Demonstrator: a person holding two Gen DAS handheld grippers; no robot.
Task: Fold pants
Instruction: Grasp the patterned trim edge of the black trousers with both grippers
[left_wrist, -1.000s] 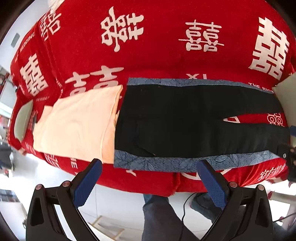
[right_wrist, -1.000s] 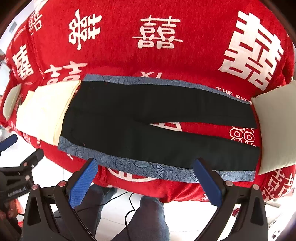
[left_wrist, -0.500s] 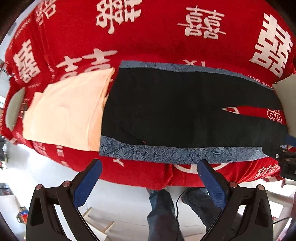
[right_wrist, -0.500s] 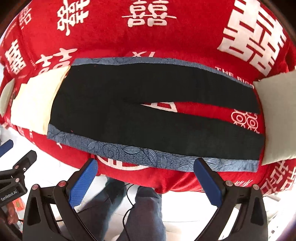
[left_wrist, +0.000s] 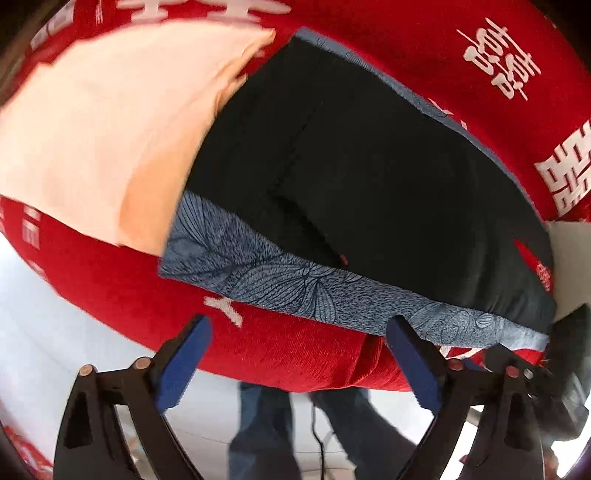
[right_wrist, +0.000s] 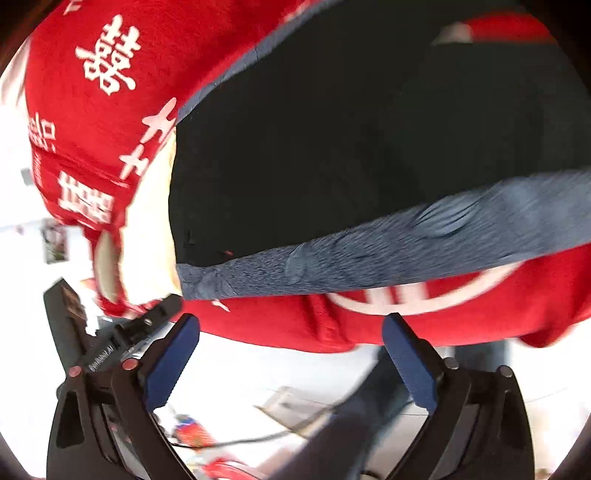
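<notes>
Black pants (left_wrist: 369, 173) with a grey-blue leaf-print side stripe (left_wrist: 295, 284) lie flat on a red bed cover (left_wrist: 280, 343). My left gripper (left_wrist: 299, 325) hangs just off the bed's near edge, below the stripe near the waist end. Its jaws stand wide and are closing, with only the cover's edge between them. In the right wrist view the same pants (right_wrist: 369, 140) and stripe (right_wrist: 388, 243) fill the frame, blurred. My right gripper (right_wrist: 291, 321) is open over the bed's near edge below the stripe, nothing between its fingers.
A folded peach cloth (left_wrist: 99, 125) lies beside the pants' waist end. A pale cushion (left_wrist: 570, 254) sits past the leg ends. The person's jeans-clad legs (left_wrist: 266, 432) stand on the white floor below. The left gripper's body (right_wrist: 110, 347) shows at lower left of the right wrist view.
Both grippers have dropped close to the bed's near edge and rolled, so the pants fill the views and tilt. Both stay wide.
</notes>
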